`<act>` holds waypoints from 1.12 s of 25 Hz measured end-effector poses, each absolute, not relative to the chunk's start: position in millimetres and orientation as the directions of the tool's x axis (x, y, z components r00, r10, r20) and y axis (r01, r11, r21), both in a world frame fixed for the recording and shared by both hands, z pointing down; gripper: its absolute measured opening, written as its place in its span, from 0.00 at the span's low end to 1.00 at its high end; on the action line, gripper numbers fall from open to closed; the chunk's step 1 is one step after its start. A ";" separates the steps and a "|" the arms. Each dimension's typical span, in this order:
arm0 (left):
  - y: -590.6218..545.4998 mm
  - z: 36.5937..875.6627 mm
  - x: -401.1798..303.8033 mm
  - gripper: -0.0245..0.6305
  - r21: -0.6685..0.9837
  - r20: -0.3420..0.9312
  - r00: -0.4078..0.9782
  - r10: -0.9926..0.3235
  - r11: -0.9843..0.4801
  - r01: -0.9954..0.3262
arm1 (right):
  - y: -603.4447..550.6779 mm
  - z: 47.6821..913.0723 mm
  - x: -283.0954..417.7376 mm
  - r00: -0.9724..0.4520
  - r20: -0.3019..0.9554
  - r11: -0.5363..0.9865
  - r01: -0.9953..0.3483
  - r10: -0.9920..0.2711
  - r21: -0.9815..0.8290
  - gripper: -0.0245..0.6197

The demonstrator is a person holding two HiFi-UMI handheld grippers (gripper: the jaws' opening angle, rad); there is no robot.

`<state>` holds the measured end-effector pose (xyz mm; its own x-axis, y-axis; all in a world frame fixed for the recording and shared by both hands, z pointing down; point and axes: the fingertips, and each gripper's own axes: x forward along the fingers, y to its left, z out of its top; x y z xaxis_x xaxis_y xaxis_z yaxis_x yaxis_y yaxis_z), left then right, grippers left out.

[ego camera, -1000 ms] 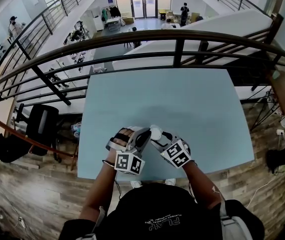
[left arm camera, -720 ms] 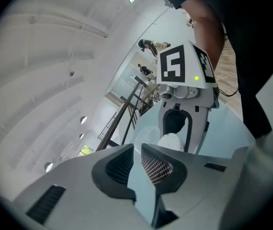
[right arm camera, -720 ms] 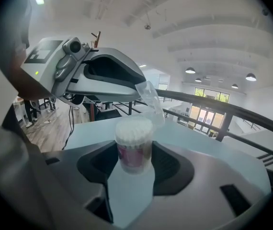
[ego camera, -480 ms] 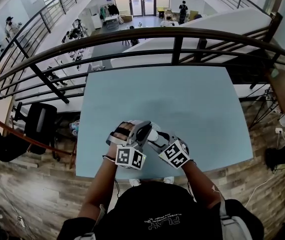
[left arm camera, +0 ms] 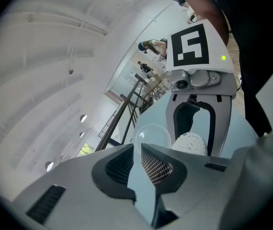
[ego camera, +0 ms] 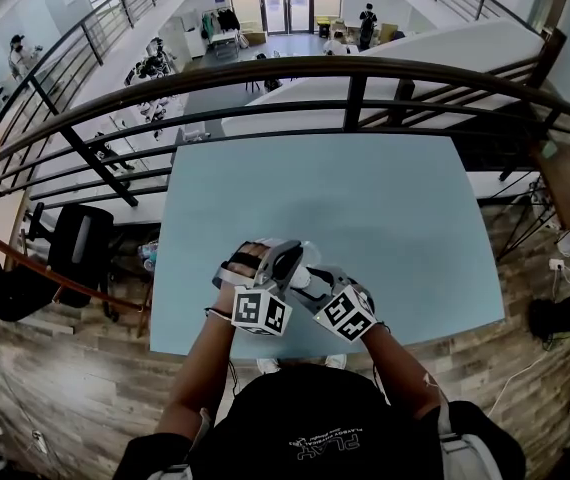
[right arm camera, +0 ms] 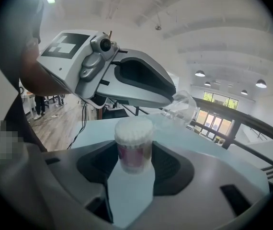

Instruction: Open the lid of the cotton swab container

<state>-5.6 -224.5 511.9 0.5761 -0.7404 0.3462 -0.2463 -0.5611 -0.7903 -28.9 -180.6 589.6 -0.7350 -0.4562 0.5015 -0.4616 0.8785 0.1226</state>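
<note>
Left claw is pinched shut on the rim of the clear lid, holding it just beside the tub, so I'd say the lid's off. Right claw is clamped round the cotton swab container to steady it, swab tips exposed. Both hang over the near edge of a bare pale-blue tabletop, by a balcony railing above a big hall.

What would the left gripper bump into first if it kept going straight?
Probably the open cotton swab container, held by the right gripper, just beside the lid that the left gripper carries. Depth is unclear, so it might slide past.
</note>
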 end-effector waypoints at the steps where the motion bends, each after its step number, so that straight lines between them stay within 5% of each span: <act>1: -224.8 512.6 -5.7 0.13 -0.789 0.347 0.575 -0.741 -0.562 -0.248 | -180.8 589.9 -29.3 -0.735 0.501 0.879 -0.461 -0.456 0.124 0.39; 12: -228.0 511.2 -22.4 0.13 -0.752 0.322 0.522 -0.790 -0.549 -0.366 | -199.7 591.2 -12.2 -0.715 0.486 0.824 -0.566 -0.503 0.021 0.39; 23: -224.7 530.5 -61.0 0.13 -0.387 0.277 0.440 -0.855 -0.518 -0.763 | -228.0 582.7 10.2 -0.623 0.420 0.700 -0.713 -0.660 0.041 0.40; 28: -211.3 543.5 -55.9 0.11 -0.205 0.247 0.508 -0.825 -0.556 -0.805 | -232.3 579.2 18.9 -0.578 0.401 0.659 -0.747 -0.711 0.091 0.40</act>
